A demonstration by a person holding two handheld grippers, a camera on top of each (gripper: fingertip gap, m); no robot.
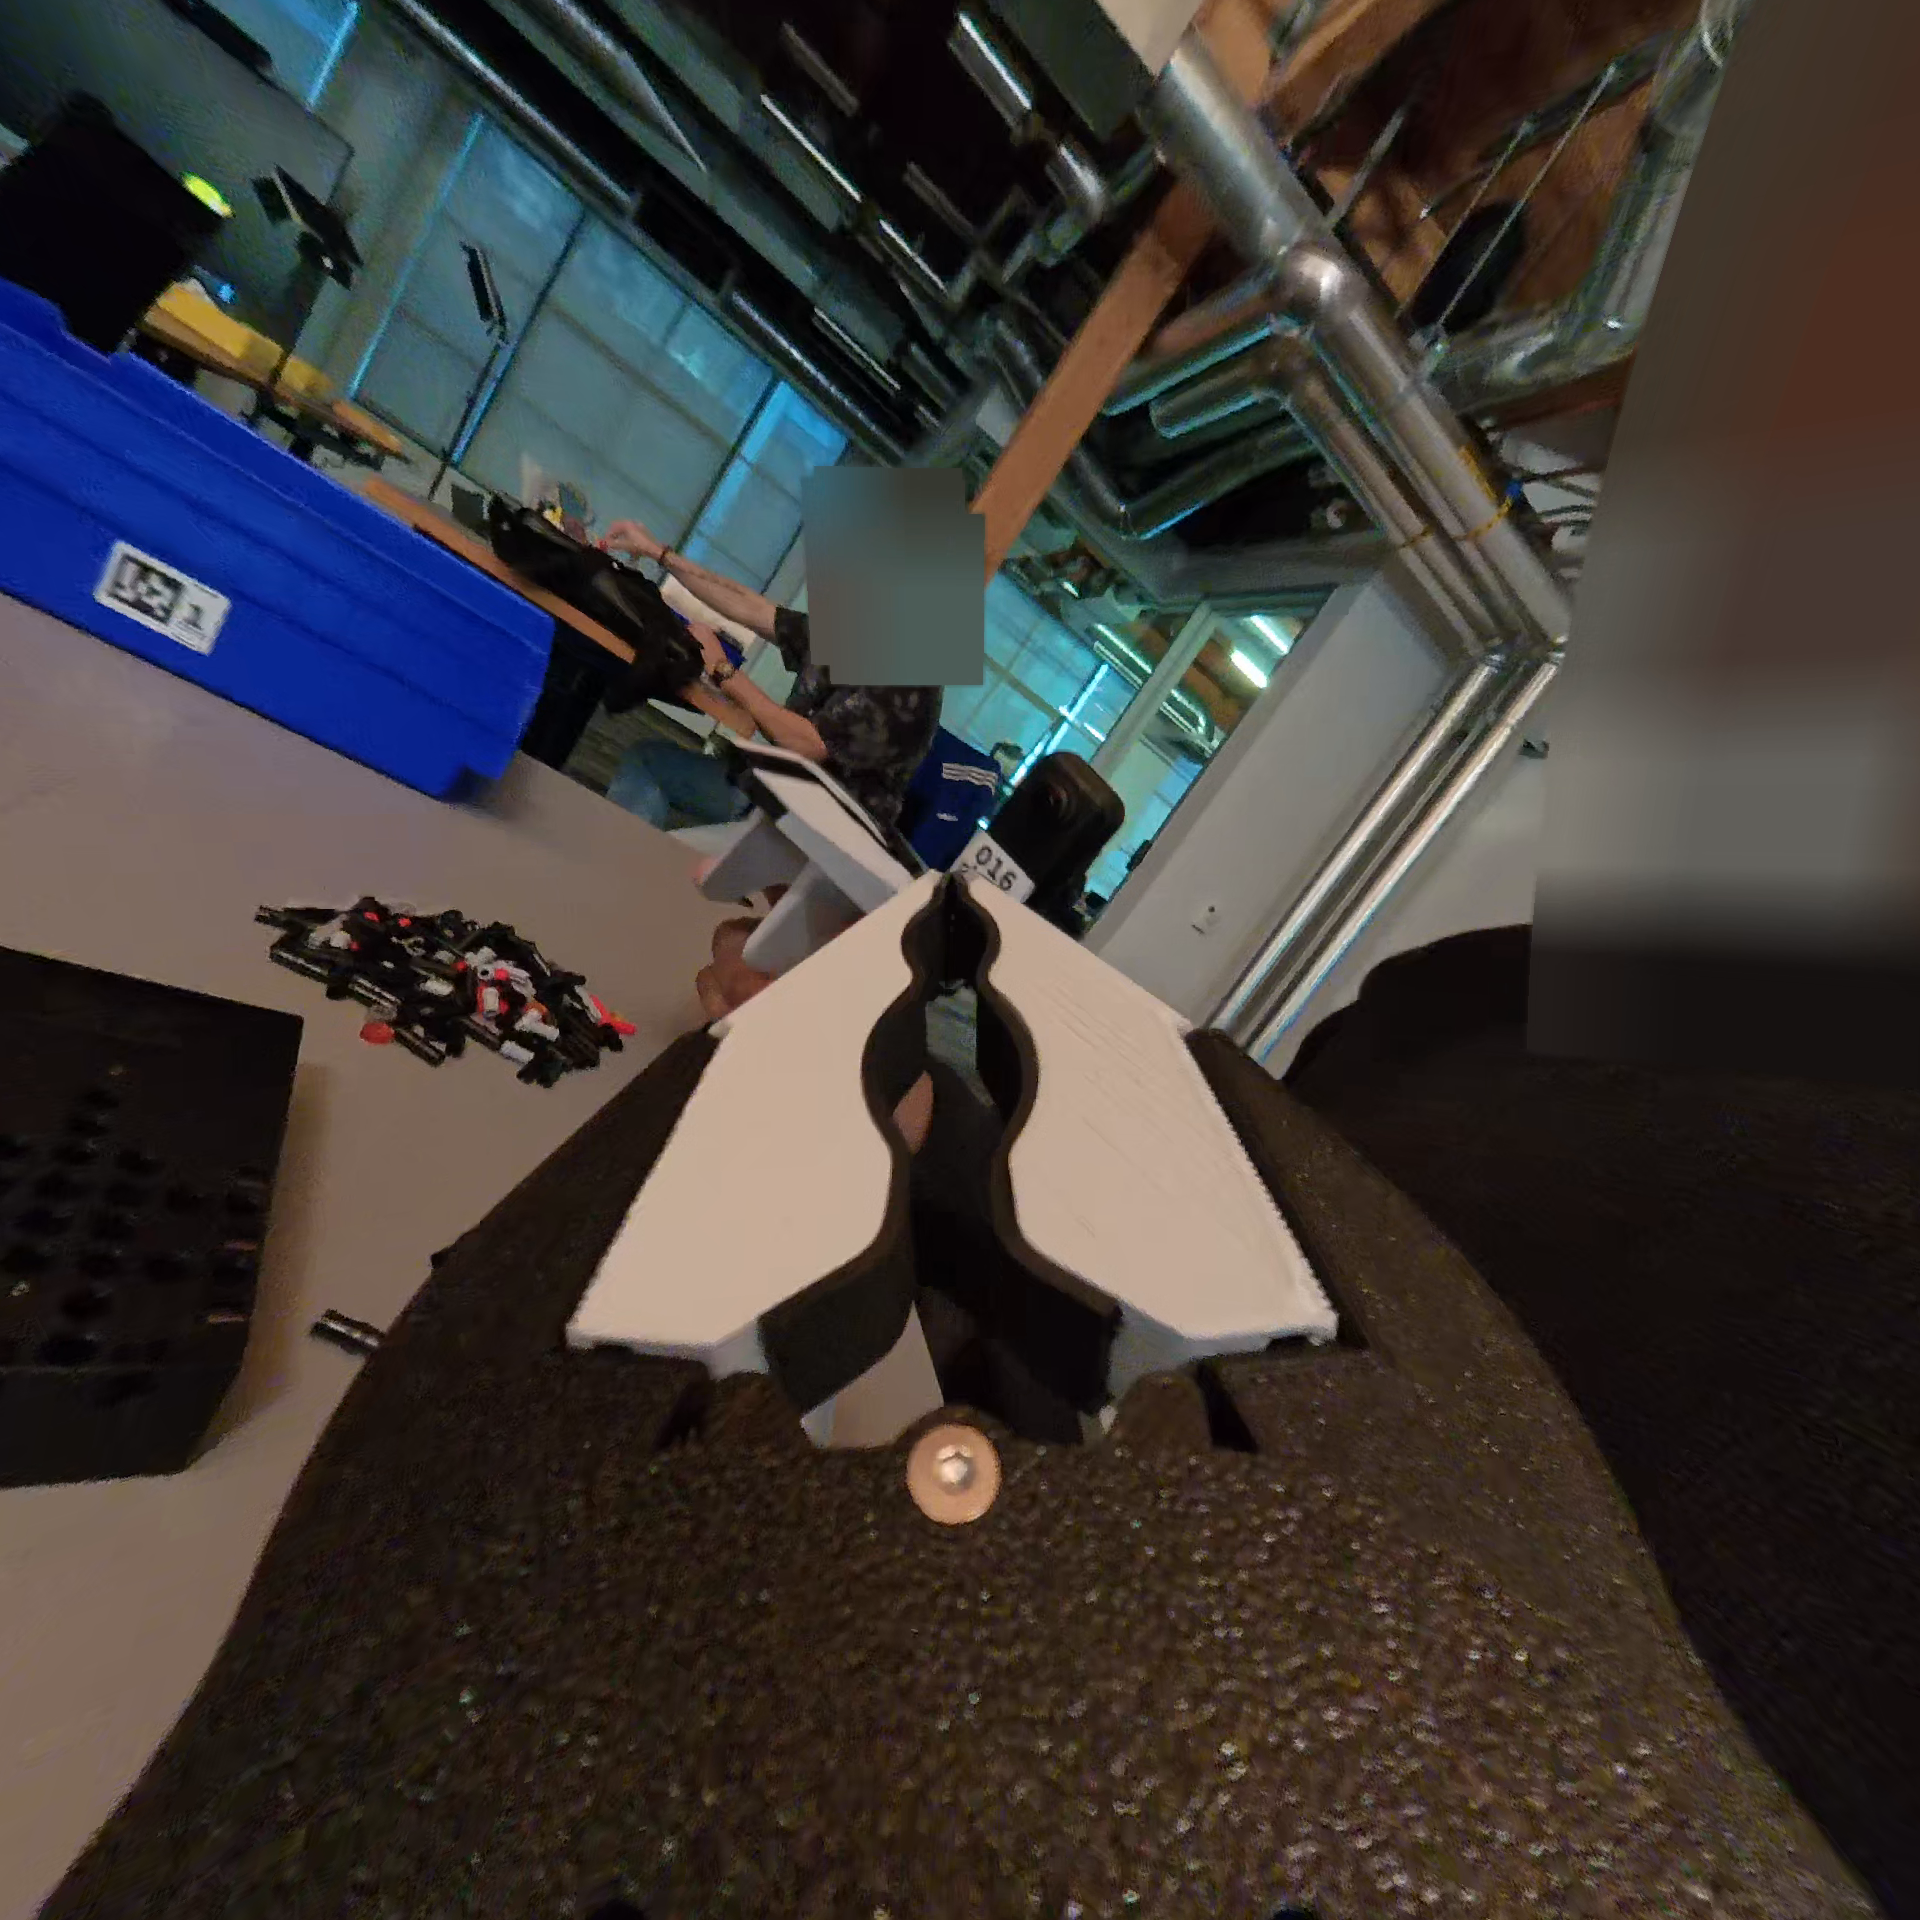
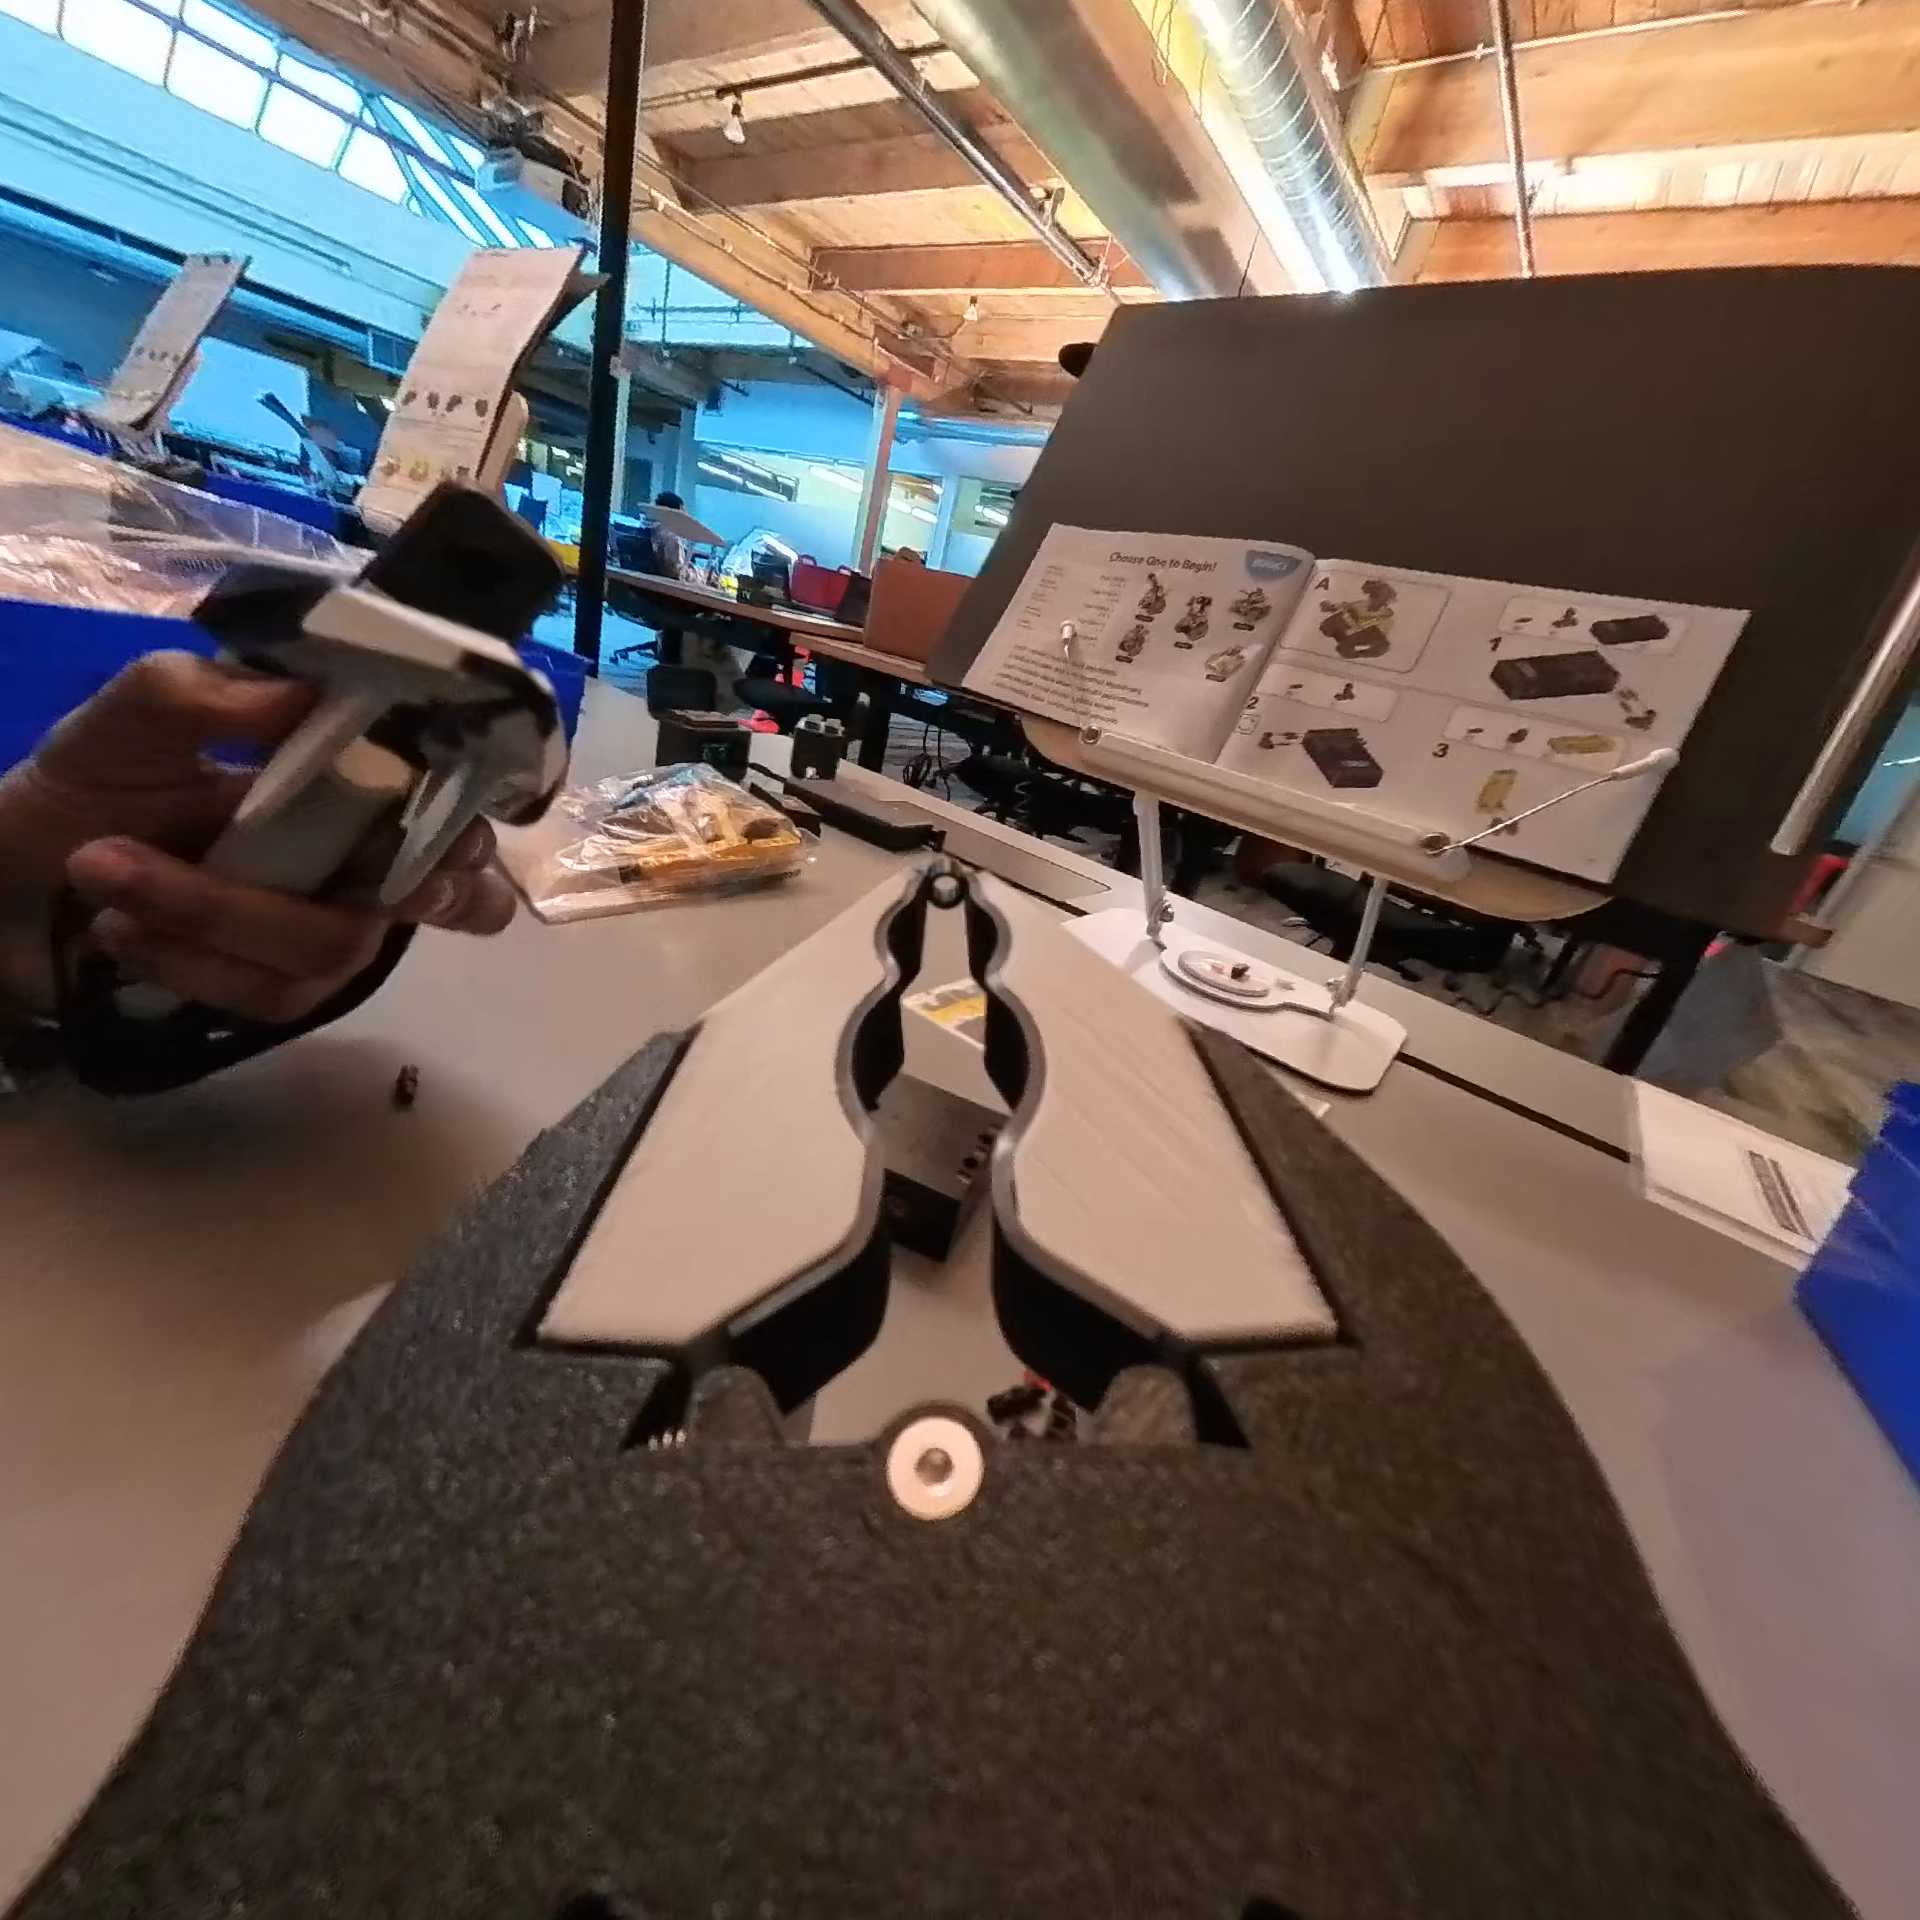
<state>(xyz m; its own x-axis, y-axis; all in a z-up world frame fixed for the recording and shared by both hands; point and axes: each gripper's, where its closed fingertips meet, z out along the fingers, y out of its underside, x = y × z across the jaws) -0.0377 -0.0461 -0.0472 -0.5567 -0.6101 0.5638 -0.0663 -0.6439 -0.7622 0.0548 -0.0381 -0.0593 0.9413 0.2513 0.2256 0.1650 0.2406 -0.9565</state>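
Note:
My right gripper (image 2: 943, 888) is shut on a small black ring-shaped piece (image 2: 943, 886), pinched end-on at the very fingertips above the grey table (image 2: 312, 1195). A black box with a yellow label (image 2: 935, 1143) lies on the table under its fingers. My left gripper (image 1: 948, 896) is raised and tilted, its fingertips closed together with nothing showing between them. A hand holds it at the left of the right wrist view (image 2: 395, 686). The right gripper's body and camera (image 1: 1060, 821) show just beyond the left fingertips.
A pile of small black, red and grey parts (image 1: 447, 987), a black tray with holes (image 1: 125, 1195), a loose black peg (image 1: 348, 1330) and a blue bin (image 1: 260, 582) lie left. A bag of parts (image 2: 675, 831), a booklet stand (image 2: 1351, 665) and another blue bin (image 2: 1870, 1278) are around. The grippers' ends are close to 10 cm from one another.

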